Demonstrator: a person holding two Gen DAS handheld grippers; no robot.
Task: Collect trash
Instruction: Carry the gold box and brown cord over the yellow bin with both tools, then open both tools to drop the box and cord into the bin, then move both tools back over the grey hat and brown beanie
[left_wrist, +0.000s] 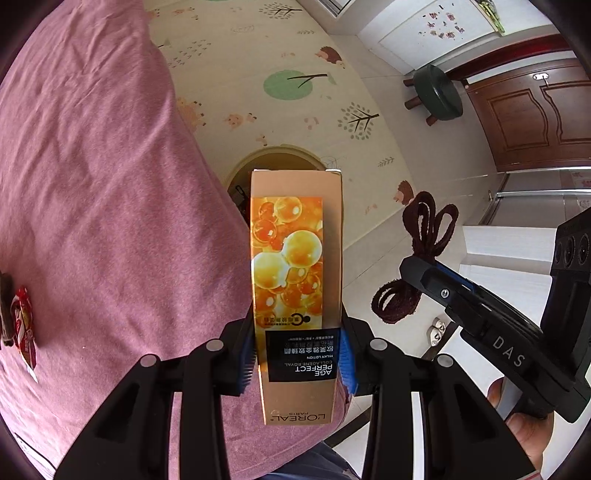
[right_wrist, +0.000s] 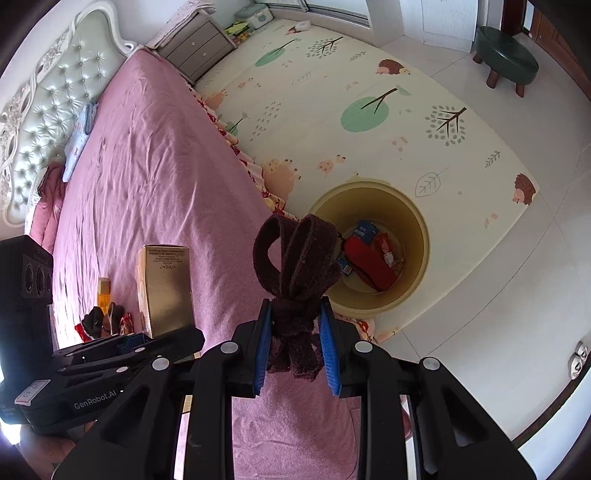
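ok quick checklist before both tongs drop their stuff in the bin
1. Left tongs clamped on the gold carton: ok.
2. Right tongs clamped on the dark brown strap bundle: ok.
3. Yellow bin open, with room above the trash in it: ok.
4. Strap bundle directly over the bin opening: not ok, it looks short of the near rim.
5. Carton directly over the bin: cannot tell, it hides most of the opening.
6. Bed cleared: not ok, red wrapper remains.
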